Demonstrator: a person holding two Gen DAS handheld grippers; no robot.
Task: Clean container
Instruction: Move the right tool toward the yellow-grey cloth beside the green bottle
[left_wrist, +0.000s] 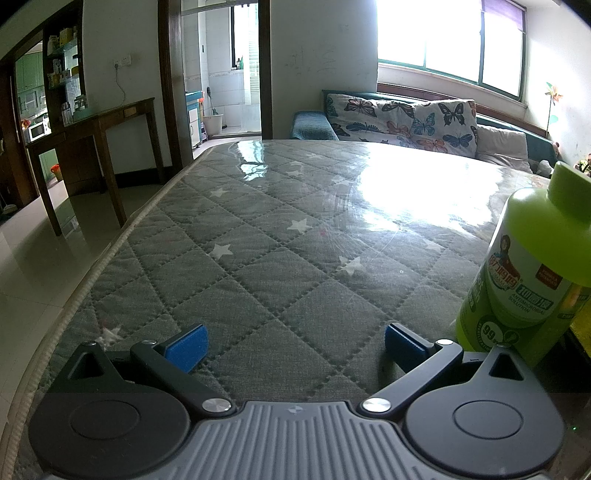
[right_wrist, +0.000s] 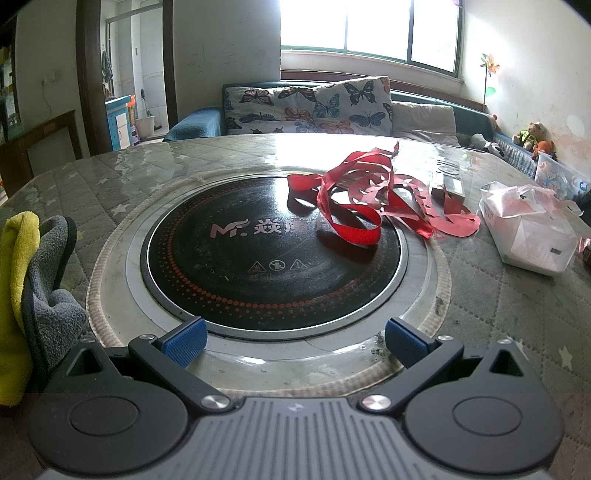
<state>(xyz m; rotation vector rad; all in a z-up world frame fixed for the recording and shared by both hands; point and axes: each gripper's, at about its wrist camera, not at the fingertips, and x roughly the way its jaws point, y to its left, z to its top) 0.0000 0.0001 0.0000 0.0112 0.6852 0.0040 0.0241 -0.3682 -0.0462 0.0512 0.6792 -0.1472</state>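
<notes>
Left gripper (left_wrist: 293, 343) is hovering spread wide and empty over the quilted, film-covered tabletop (left_wrist: 258, 229). Green bottle (left_wrist: 524, 273), upright, is standing just right of it. Label is reading mirrored; "ANTIMICROBIAL SOLUTION" and "99" are legible, brand characters are not. Judged: rigid plastic, moderately heavy if full, glossy sleeve likely slippery; best taken across the straight body below the shoulder, not at the cap.

Right gripper (right_wrist: 293, 341) is likewise hanging released, holding nothing, at the near rim of the induction cooktop (right_wrist: 273, 251) sunk in the tabletop. Cleaning cloth (right_wrist: 33, 280), yellow over grey, is lying draped just left of the cooktop: soft, light, likely to bunch, so pinching a fold looks safest. Cooktop glass is showing "MF." plus partly covered characters and three warning icons. Red ribbon (right_wrist: 354, 199) is lying across its far right edge; a white tissue pack (right_wrist: 532, 236) is sitting well right. Which item is the container cannot be told; the bottle is the likeliest candidate.
</notes>
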